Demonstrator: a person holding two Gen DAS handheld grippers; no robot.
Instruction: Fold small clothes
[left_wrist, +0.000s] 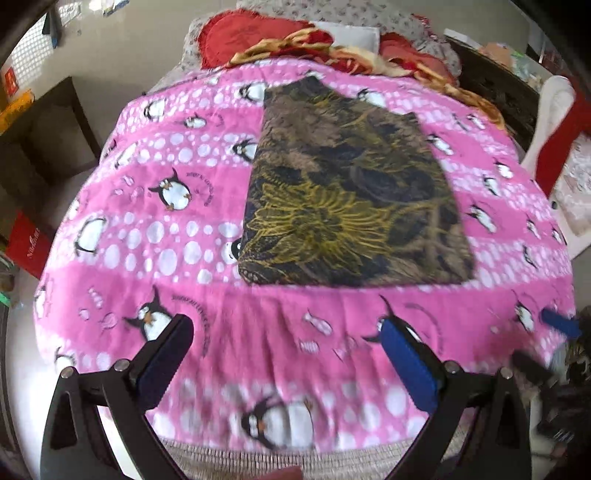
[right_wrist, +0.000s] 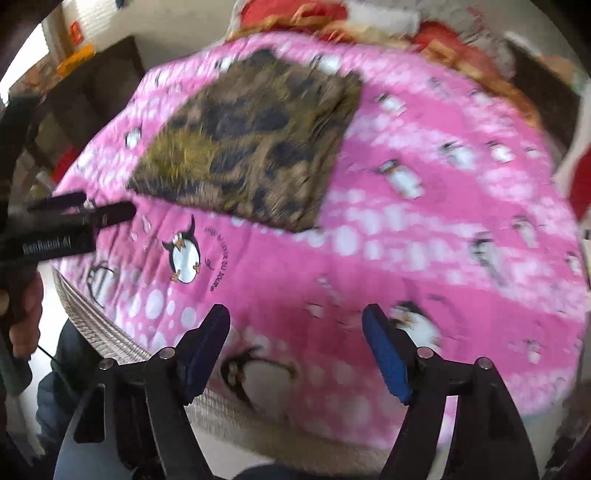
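A small brown garment (left_wrist: 351, 199) with a yellow and black floral print lies flat and folded on the pink penguin blanket (left_wrist: 166, 229). It also shows in the right wrist view (right_wrist: 251, 144), blurred. My left gripper (left_wrist: 284, 328) is open and empty, hovering over the blanket nearer than the garment's front edge. My right gripper (right_wrist: 295, 325) is open and empty, over the blanket to the right of the garment. The left gripper's body (right_wrist: 66, 225) shows at the left of the right wrist view. A blue fingertip of the right gripper (left_wrist: 559, 323) shows at the right edge of the left wrist view.
Red and floral pillows and bedding (left_wrist: 295, 40) are piled at the far end of the bed. A dark side table (left_wrist: 51, 133) stands to the left. A dark cabinet (left_wrist: 495, 85) and a white chair with red cloth (left_wrist: 557, 122) stand to the right.
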